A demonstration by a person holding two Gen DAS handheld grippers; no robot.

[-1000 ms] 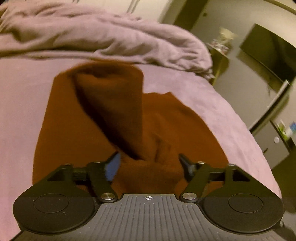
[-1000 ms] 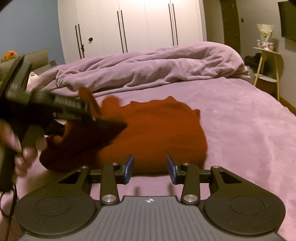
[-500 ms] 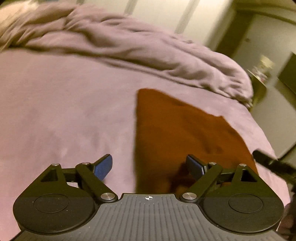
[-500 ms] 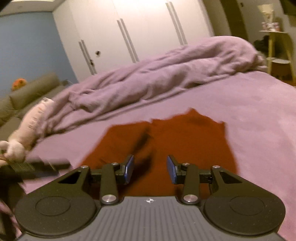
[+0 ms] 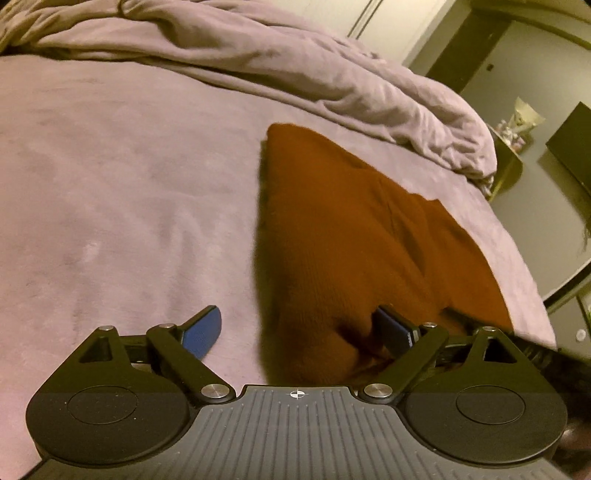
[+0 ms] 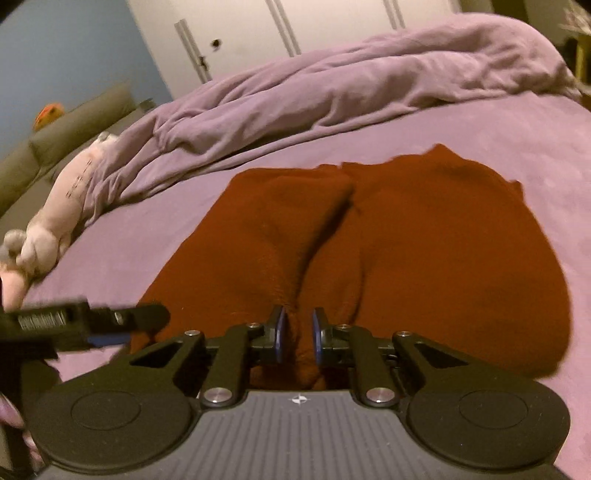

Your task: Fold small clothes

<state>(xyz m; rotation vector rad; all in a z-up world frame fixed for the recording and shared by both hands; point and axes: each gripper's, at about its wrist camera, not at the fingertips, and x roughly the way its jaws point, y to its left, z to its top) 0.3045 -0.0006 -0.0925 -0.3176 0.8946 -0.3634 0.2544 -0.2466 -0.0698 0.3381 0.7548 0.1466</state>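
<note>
A rust-brown knitted garment (image 5: 354, 251) lies folded on the lilac bed (image 5: 110, 184). My left gripper (image 5: 298, 332) hovers at its near left edge, jaws wide and still opening. That edge lies between the blue pads (image 5: 203, 332), and neither pad presses on it. In the right wrist view the garment (image 6: 443, 251) shows a raised crease down its middle. My right gripper (image 6: 297, 334) is at the near hem, jaws closing to a narrow gap with that crease pinched between them. The left gripper (image 6: 122, 328) shows there, low at the left.
A crumpled lilac duvet (image 6: 332, 85) is heaped across the far side of the bed. A pink plush toy (image 6: 48, 229) lies at the left bed edge, beside a couch (image 6: 74, 125). White wardrobes (image 6: 332, 22) stand behind. A small side table (image 5: 511, 162) stands past the right edge.
My left gripper let go of the lifted brown fold, slid left to the garment's edge and opened wider. My right gripper came in over the near hem and narrowed onto the crease.
</note>
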